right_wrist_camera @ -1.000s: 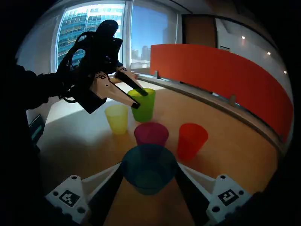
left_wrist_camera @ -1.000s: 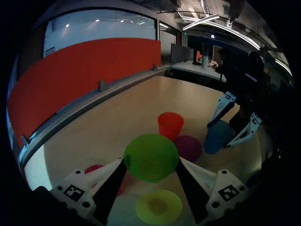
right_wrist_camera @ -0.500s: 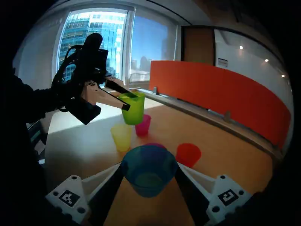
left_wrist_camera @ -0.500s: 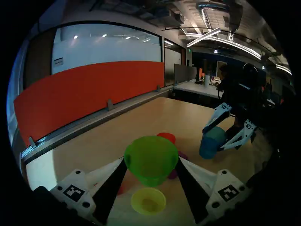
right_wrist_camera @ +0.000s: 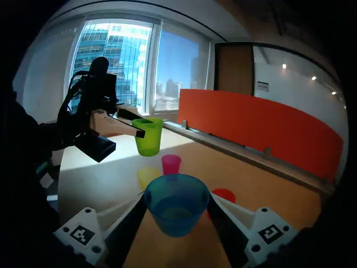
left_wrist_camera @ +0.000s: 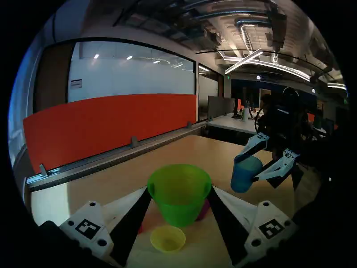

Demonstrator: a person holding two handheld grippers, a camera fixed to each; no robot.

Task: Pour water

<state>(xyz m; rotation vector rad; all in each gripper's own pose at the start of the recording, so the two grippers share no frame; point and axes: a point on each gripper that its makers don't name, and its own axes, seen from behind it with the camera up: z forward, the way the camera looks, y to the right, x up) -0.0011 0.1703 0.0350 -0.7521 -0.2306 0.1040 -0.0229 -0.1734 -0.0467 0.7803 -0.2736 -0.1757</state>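
Note:
In the left gripper view my left gripper (left_wrist_camera: 179, 198) is shut on a green cup (left_wrist_camera: 179, 192), held upright well above the table. The same green cup (right_wrist_camera: 147, 136) and left gripper (right_wrist_camera: 134, 125) appear at upper left in the right gripper view, carried by a dark-sleeved arm. My right gripper (right_wrist_camera: 176, 214) is shut on a blue cup (right_wrist_camera: 176, 210) with some water in it, also held upright in the air. That blue cup (left_wrist_camera: 244, 173) and right gripper (left_wrist_camera: 256, 167) appear to the right in the left gripper view.
On the wooden table (right_wrist_camera: 250, 178) stand a yellow cup (right_wrist_camera: 148, 177), a pink cup (right_wrist_camera: 171, 163) and a red cup (right_wrist_camera: 224, 195). The yellow cup (left_wrist_camera: 168, 238) sits below the green one. An orange partition (left_wrist_camera: 111, 118) runs along the table's far edge; windows (right_wrist_camera: 116, 67) lie beyond.
Both grippers have risen with their cups; the table and the cups standing on it have dropped lower in both views. The blue and green cups stay upright.

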